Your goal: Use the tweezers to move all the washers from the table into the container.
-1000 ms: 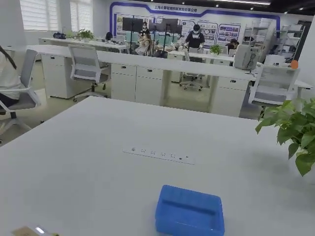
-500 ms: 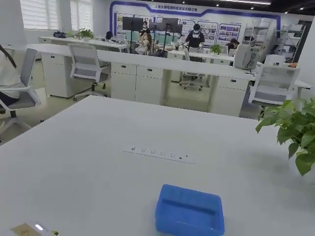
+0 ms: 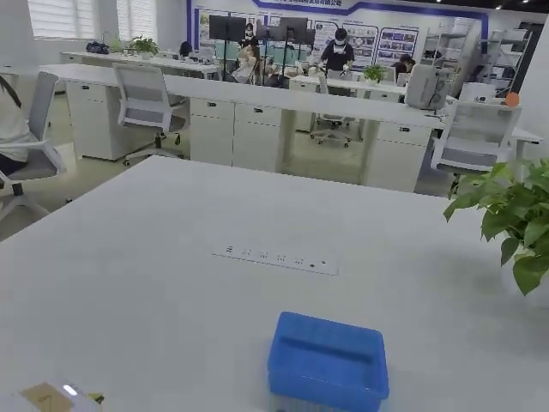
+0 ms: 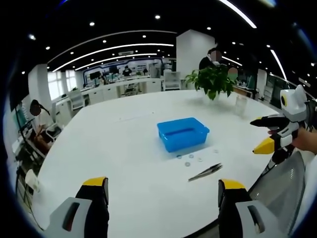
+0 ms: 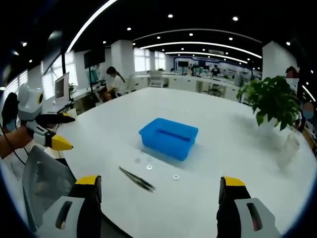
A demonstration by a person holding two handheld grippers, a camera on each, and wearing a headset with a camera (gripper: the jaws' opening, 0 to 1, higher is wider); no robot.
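The blue container [image 3: 328, 360] stands on the white table [image 3: 154, 283], near its front edge. In the left gripper view the container [image 4: 182, 134] has several small washers [image 4: 190, 158] lying on the table just in front of it, and the metal tweezers [image 4: 205, 172] lie beside them. My left gripper [image 4: 162, 198] is open and empty, held well back from the table. The right gripper view has the container [image 5: 168, 136], the tweezers [image 5: 137, 179] and the washers [image 5: 148, 167] ahead of my open, empty right gripper [image 5: 158, 196]. Both grippers are apart from the tweezers.
A potted plant [image 3: 515, 223] stands at the table's right side. A strip of sockets [image 3: 274, 257] is set into the table's middle. A mesh chair back [image 5: 44, 183] is close to the grippers. Desks, chairs and people fill the room behind.
The head camera has tilted slightly down, so the container sits a little higher in the picture. Nothing on the table has moved.
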